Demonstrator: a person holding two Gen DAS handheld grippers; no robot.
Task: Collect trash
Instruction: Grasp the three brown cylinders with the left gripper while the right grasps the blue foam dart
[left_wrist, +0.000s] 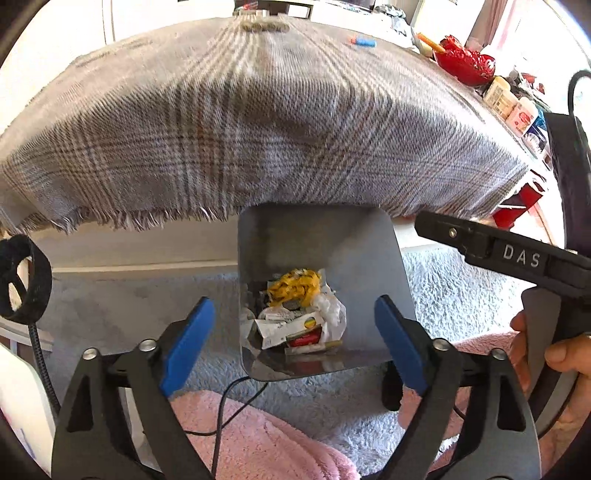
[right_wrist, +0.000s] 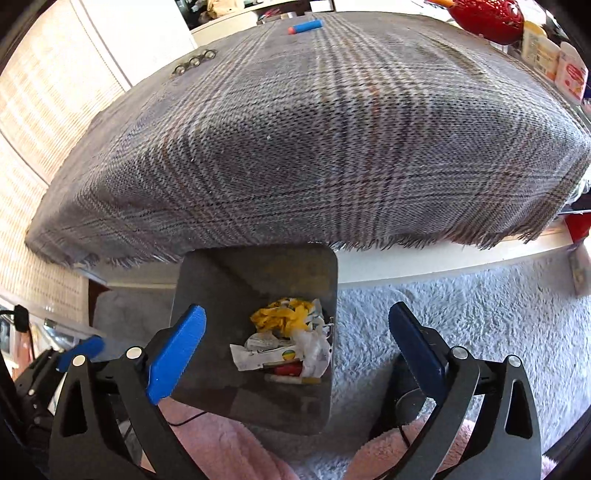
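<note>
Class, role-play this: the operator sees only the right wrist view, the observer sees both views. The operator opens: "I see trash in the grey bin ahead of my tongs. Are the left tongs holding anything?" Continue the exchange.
Observer: No. The left tongs stand open, aimed at the bin, with nothing between the pads.
Operator: What holds my tongs?
Observer: A hand grips the handle of the right tongs, at the left view's right edge.
Operator: Anything at the far left?
Observer: A black strap loop shows there, below the table's edge.
</note>
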